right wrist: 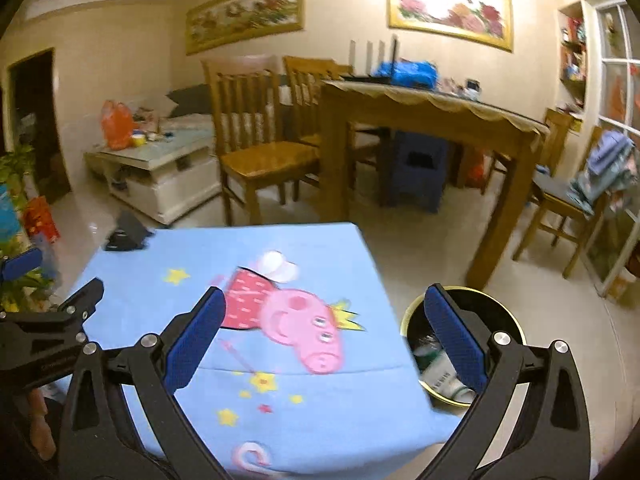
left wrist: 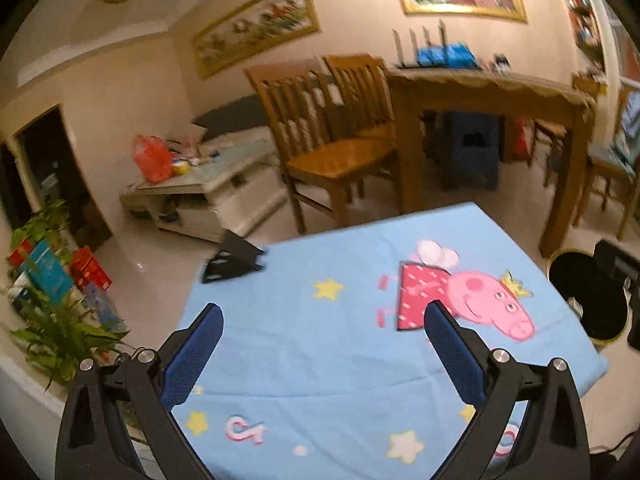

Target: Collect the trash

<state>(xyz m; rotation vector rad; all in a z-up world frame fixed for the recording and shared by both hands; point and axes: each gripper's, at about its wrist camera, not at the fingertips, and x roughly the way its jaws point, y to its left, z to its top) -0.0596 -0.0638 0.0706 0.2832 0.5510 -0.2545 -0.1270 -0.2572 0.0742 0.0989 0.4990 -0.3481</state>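
Note:
A black bin with a gold rim (right wrist: 404,320) stands on the floor at the right edge of the blue cartoon tablecloth (right wrist: 192,248). Inside it lies trash, a white and green bottle (right wrist: 438,372) among it. My right gripper (right wrist: 324,304) is open and empty, held above the table's right edge, its right finger over the bin. My left gripper (left wrist: 324,316) is open and empty above the cloth (left wrist: 320,360). The bin (left wrist: 580,300) shows at the right in the left wrist view. The left gripper also shows at the left edge of the right wrist view (right wrist: 52,280).
A black stand (left wrist: 234,256) sits at the cloth's far left corner. Wooden chairs (left wrist: 332,136) and a wooden dining table (left wrist: 492,88) stand behind. A white coffee table (left wrist: 208,188) with an orange bag is at the left. Plants and boxes (left wrist: 52,280) line the left side.

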